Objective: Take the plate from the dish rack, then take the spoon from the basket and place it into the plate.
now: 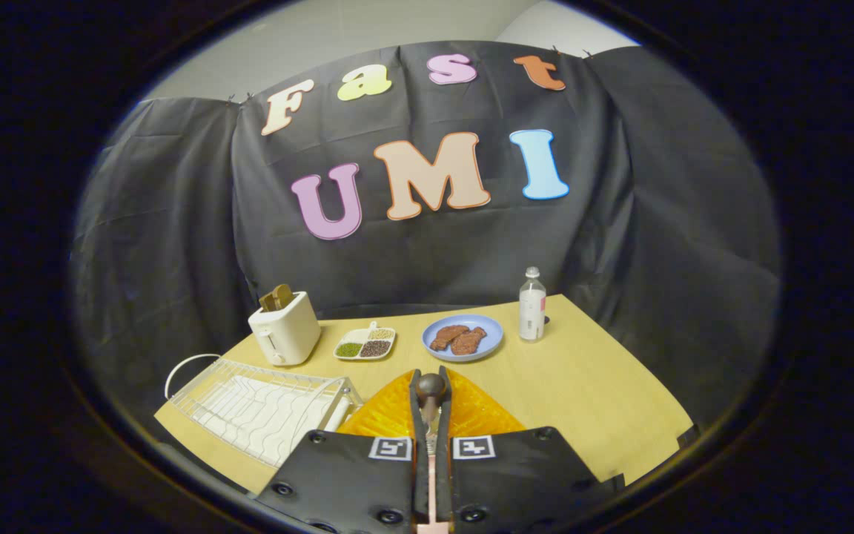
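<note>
Spoon (431,391) pinched between my gripper's (431,386) two fingers, its dark rounded end upright, held level above the orange plate (390,415). Beside that plate lies one white wire dish rack (260,408); beyond it, one toaster (284,326), one divided dish (365,344), one blue plate (462,337), one bottle (531,305).

Orange plate (390,411) mostly hidden behind hand-held gripper (431,393); spoon (431,387) handle hidden between fingers.
</note>
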{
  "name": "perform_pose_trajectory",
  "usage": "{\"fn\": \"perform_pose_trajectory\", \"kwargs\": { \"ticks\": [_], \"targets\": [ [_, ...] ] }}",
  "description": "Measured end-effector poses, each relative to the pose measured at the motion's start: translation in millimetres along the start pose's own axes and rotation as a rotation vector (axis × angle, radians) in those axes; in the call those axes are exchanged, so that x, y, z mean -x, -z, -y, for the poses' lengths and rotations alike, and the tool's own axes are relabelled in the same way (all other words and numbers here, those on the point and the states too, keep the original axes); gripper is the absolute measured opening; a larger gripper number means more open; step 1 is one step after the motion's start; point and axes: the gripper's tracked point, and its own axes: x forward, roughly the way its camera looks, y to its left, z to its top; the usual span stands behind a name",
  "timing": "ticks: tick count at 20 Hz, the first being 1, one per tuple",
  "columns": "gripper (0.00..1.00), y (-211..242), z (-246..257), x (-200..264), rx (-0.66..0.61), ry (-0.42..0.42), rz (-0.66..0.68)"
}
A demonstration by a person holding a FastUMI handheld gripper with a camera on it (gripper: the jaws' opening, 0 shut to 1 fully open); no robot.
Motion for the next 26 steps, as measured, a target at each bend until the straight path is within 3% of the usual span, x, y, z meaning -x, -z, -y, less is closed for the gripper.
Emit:
{"fn": "perform_pose_trajectory", "kwargs": {
  "ticks": [7,26],
  "targets": [
    [0.06,7.9,-7.1,27.2,0.018,0.051,-0.01],
    [0.06,112.6,6.2,37.8,-0.047,0.087,-0.169]
  ]
}}
